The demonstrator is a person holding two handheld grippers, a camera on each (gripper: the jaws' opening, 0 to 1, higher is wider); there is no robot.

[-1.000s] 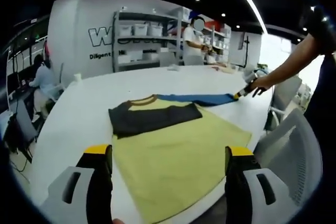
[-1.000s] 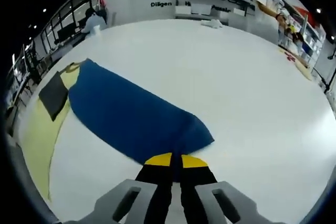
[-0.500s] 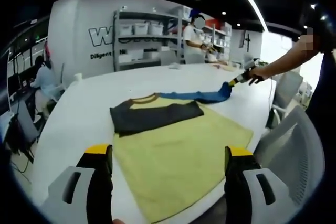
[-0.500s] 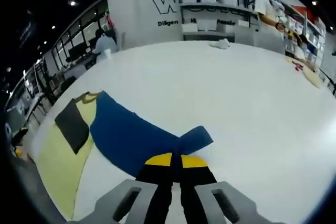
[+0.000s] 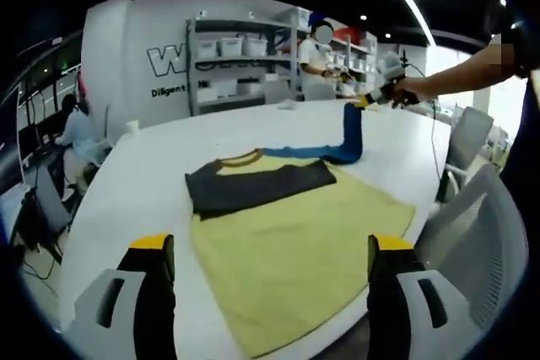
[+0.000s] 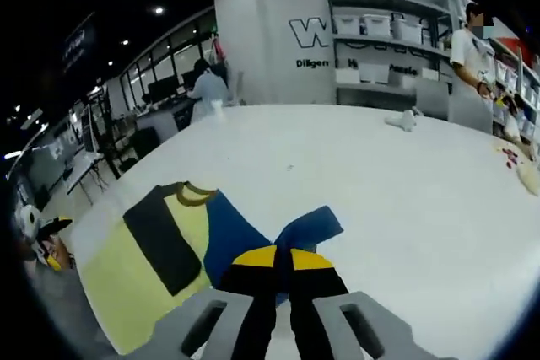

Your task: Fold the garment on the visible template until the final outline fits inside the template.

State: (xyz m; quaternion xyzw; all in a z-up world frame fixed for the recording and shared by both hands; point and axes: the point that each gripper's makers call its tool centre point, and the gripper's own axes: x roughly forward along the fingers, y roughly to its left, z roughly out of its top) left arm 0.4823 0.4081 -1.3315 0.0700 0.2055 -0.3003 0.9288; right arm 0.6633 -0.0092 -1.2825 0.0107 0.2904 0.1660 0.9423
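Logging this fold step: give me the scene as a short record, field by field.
garment: yellow shirt flat on the white table
dark sleeve: dark sleeve folded across the chest
blue sleeve: blue sleeve lifted off the table by its end
right gripper: right gripper shut on the blue sleeve
left gripper: left gripper open, holding nothing

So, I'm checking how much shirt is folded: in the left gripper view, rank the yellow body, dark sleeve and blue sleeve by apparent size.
1. Yellow body, by far the largest.
2. Dark sleeve, folded across the chest.
3. Blue sleeve, looks smallest, but it is farther away and lifted by the right gripper, so this is uncertain.
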